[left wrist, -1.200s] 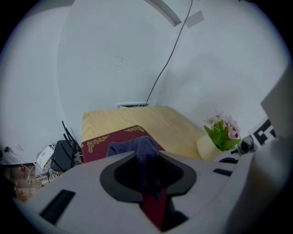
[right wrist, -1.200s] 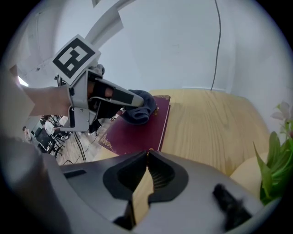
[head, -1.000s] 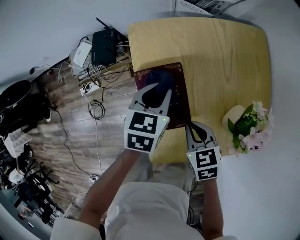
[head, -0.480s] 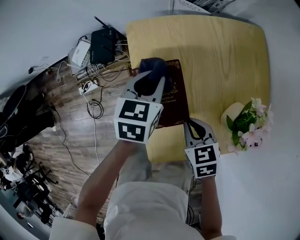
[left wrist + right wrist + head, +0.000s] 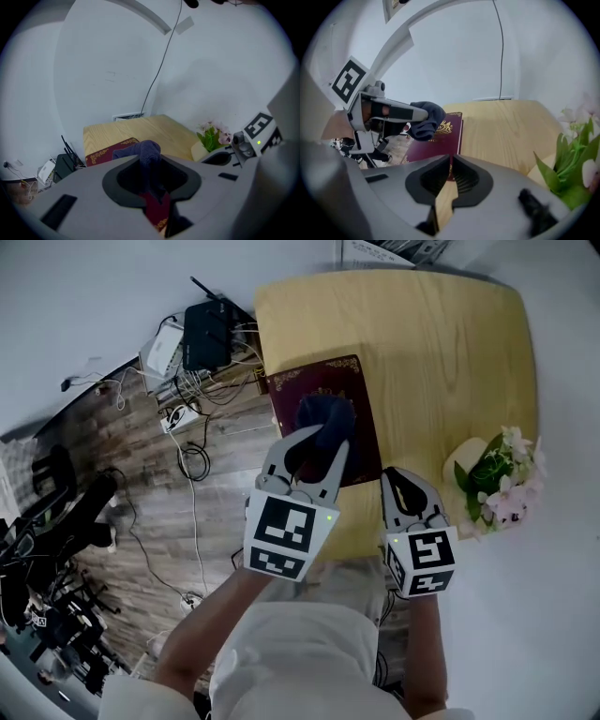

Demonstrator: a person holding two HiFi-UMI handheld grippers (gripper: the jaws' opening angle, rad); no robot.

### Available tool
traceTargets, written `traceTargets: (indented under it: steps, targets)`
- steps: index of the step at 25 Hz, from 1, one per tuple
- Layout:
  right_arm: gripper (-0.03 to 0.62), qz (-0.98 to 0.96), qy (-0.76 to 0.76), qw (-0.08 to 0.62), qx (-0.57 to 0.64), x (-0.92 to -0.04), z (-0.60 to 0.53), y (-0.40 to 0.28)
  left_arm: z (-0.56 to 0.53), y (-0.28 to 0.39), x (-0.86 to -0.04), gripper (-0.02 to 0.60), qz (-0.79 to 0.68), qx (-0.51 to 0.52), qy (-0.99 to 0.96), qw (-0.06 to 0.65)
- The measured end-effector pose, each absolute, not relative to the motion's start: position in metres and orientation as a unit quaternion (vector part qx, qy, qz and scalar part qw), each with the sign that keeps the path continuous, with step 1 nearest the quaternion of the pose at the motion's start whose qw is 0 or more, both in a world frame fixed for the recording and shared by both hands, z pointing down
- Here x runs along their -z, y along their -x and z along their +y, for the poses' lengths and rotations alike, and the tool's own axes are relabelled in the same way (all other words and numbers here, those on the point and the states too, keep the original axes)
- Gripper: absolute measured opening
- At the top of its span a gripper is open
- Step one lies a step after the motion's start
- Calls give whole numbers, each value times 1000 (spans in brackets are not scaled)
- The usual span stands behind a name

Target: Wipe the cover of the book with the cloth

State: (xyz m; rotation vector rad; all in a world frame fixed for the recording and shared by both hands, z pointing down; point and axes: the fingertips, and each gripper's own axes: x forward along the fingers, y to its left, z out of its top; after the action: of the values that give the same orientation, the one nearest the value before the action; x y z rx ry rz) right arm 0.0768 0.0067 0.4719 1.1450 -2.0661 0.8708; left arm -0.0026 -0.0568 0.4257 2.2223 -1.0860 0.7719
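Note:
A maroon book [image 5: 352, 381] with gold print lies flat at the left side of the wooden table [image 5: 450, 362]. My left gripper [image 5: 319, 434] is shut on a dark blue cloth [image 5: 326, 414], and the bunched cloth rests on the middle of the cover. In the left gripper view the cloth [image 5: 149, 152] bulges up between the jaws, with the book [image 5: 105, 152] beyond it. My right gripper [image 5: 393, 476] is shut by the book's near right corner, holding nothing. From the right gripper view the book [image 5: 436, 145] and the cloth [image 5: 425, 121] show ahead and to the left.
A cream pot of pink flowers [image 5: 492, 479] stands at the table's right edge, close to my right gripper. Papers [image 5: 384, 251] lie at the far edge. On the wooden floor to the left are a black router [image 5: 206, 332], a power strip and loose cables.
My left gripper has drawn the cloth from the book's far left corner back toward me to the middle of the cover. The right gripper has shifted slightly right and nearer.

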Motion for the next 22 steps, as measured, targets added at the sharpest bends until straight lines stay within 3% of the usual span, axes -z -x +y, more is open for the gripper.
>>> traceTargets:
  steps: [11, 22]
  targets:
    - [40, -764, -468, 295, -333, -459, 23, -97, 29, -43, -440, 100, -332, -310, -832, 318]
    - [40, -758, -473, 294, -338, -455, 28, -106, 18, -61, -461, 100, -313, -323, -831, 328]
